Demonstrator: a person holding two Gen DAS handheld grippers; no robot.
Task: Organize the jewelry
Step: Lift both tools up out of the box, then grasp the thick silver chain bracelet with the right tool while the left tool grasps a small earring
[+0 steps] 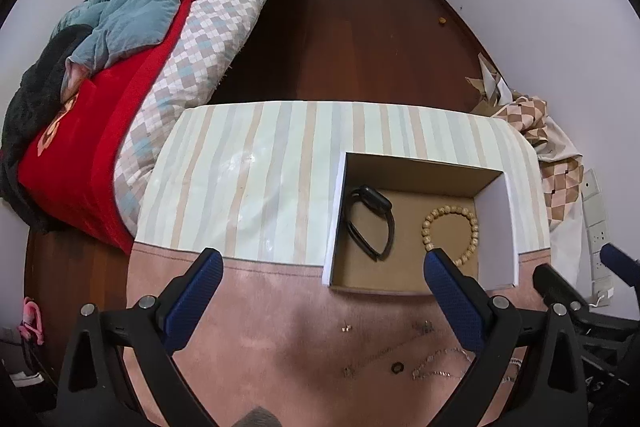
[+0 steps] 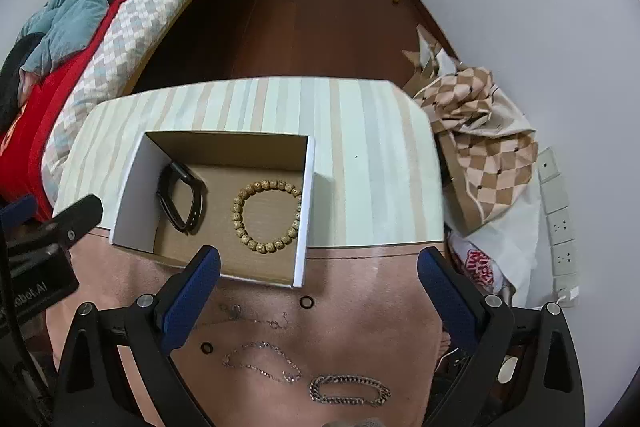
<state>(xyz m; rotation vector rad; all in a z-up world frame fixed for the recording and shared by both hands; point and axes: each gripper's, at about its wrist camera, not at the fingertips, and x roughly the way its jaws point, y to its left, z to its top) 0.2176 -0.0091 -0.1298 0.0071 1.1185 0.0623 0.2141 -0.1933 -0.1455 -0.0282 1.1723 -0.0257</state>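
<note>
On the desk [image 2: 372, 163], with watch [image 2: 182, 197] and bead bracelet [image 2: 266, 217] boxed, thin chains [image 2: 262, 361] left on pink cloth [image 2: 360, 327] could be snagged or dropped by wide-open, empty jaws of both grippers.

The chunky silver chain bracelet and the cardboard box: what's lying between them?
In the right wrist view, a thin silver necklace and a small black ring lie on the pink cloth between the chain bracelet and the box.

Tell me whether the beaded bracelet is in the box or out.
In. The bracelet lies flat on the floor of the open box, beside the black watch, inside its walls.
</note>
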